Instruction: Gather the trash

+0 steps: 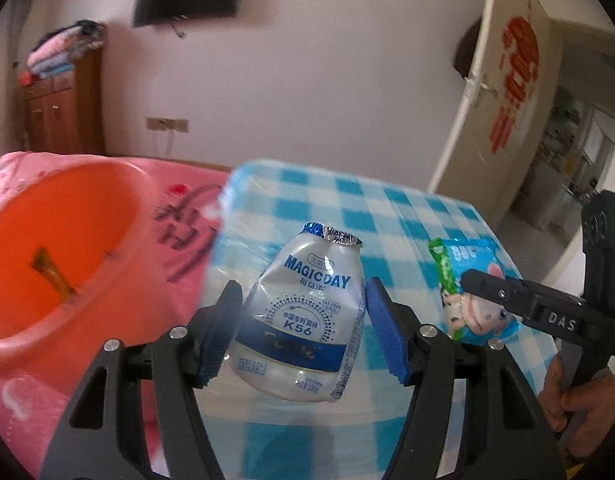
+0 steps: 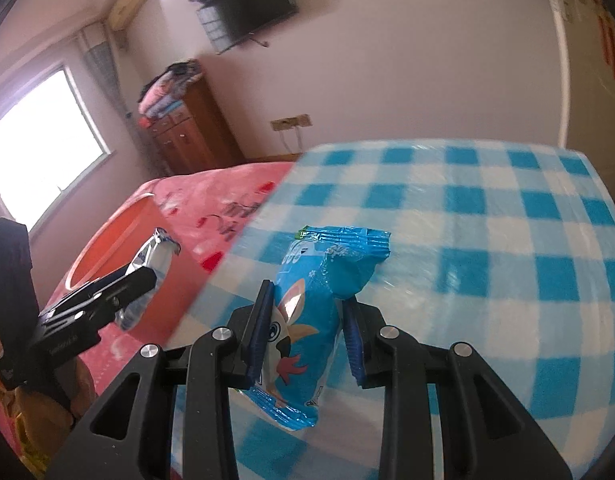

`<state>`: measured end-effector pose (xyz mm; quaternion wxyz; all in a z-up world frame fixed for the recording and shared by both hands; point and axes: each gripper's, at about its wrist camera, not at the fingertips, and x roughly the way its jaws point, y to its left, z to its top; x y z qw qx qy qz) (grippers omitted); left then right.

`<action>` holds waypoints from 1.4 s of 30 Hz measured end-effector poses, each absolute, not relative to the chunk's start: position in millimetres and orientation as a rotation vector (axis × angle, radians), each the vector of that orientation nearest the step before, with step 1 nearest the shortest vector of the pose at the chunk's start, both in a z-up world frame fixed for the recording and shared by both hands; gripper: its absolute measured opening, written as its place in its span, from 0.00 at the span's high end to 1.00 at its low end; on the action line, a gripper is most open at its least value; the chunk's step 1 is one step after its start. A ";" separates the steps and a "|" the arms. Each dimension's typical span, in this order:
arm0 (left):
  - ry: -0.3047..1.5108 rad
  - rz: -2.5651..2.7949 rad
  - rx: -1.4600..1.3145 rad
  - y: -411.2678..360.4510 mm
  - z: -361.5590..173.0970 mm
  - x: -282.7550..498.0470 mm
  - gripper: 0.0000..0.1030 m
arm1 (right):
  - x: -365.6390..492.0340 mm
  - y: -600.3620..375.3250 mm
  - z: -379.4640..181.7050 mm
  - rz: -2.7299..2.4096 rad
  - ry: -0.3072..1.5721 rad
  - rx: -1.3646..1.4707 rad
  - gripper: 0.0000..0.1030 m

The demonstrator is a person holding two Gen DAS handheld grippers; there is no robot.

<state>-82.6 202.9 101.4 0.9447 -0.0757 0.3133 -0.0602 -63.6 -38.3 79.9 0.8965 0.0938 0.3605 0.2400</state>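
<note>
- Gripping a crushed Magicday bottle (image 1: 303, 320), the left gripper (image 1: 303, 320) has its blue pads pressed on both sides of it, foil top pointing away.
- Right gripper (image 2: 303, 332) is clamped on a blue snack wrapper (image 2: 307, 320), held up over the blue checkered cloth (image 2: 487, 240).
- Orange basin (image 1: 59, 256) sits off to the left claw's left, on the pink bedding (image 1: 179, 240), with a brownish scrap inside.

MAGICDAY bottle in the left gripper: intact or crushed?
Crushed. The MAGICDAY bottle has dented, creased walls and leans between the left gripper jaws, its foil lid peeled up. Contents: cannot tell.
</note>
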 end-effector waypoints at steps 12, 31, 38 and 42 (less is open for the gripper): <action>0.559 0.145 -0.135 297.4 136.6 -96.2 0.37 | -48.8 75.0 133.6 0.724 0.695 0.104 0.67; 0.605 0.260 -0.204 349.8 109.8 -85.1 0.37 | -33.6 206.2 148.4 0.851 0.645 -0.073 0.67; 0.612 0.288 -0.215 356.4 101.8 -85.0 0.19 | -27.1 212.9 140.5 0.826 0.642 -0.063 0.29; 0.579 0.319 -0.187 353.0 105.6 -89.8 0.08 | -26.2 188.8 142.2 0.780 0.624 -0.004 0.18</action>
